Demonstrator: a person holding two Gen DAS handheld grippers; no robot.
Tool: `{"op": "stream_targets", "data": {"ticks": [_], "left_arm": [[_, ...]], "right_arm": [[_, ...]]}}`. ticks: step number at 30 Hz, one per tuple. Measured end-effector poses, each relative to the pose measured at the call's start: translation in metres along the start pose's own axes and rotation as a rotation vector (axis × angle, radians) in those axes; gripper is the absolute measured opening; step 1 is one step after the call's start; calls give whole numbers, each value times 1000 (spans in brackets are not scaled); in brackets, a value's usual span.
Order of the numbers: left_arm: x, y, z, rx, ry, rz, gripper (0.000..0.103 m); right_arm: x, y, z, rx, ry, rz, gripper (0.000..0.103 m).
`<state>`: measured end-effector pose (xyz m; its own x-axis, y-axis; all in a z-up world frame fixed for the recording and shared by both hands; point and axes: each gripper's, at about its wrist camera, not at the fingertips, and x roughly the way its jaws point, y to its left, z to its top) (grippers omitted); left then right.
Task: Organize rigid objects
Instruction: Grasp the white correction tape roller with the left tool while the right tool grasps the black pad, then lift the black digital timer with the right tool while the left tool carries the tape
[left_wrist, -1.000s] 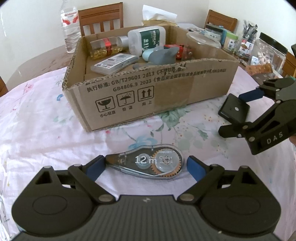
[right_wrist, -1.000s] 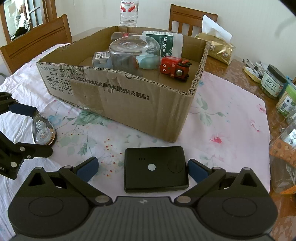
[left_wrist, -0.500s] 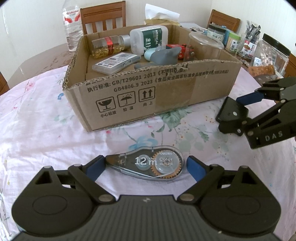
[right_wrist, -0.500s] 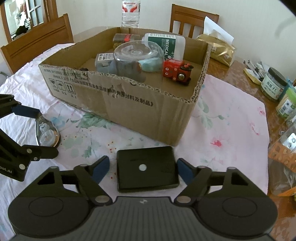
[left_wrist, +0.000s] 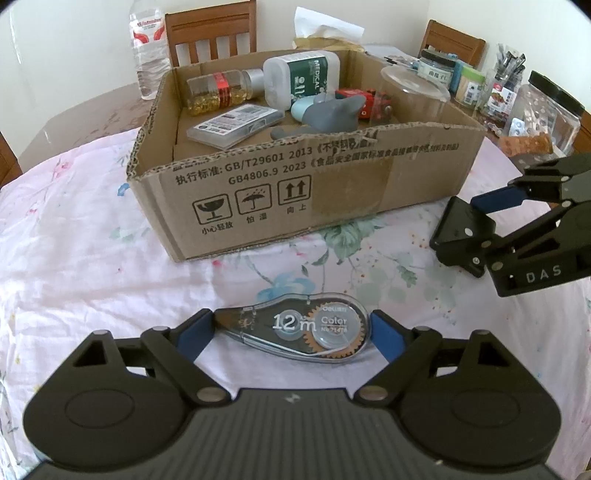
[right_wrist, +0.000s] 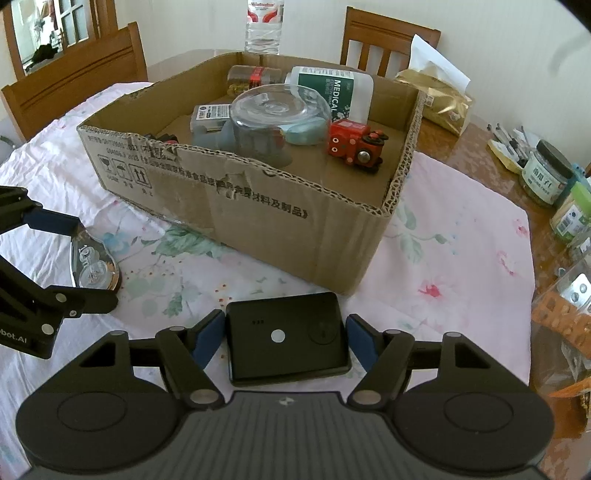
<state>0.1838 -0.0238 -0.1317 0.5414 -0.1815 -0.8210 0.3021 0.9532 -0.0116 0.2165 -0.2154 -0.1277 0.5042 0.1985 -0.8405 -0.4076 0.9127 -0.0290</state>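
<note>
Grippers are both closing at frame bottom-ctr: right gripper clenching rigid black box by short sides, left gripper pads just touching slick, light correction tape w/ fragile shell, cardboard box waiting above.

Table, floral cloth – cardboard box, correction tape, black device directly on it.
</note>
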Motion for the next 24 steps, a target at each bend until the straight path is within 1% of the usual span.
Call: {"op": "stream_targets", "data": {"ticks": [6, 15, 24], "left_arm": [[-3, 1, 2, 6, 17, -25, 89], [-27, 1, 17, 99, 19, -64, 89], [-53, 2, 38, 145, 1, -97, 89]], "right_arm": [[-4, -1, -1, -7, 8, -2, 75], [-20, -5, -4, -56, 17, 5, 75], [-32, -6, -4, -67, 18, 31, 75]]}}
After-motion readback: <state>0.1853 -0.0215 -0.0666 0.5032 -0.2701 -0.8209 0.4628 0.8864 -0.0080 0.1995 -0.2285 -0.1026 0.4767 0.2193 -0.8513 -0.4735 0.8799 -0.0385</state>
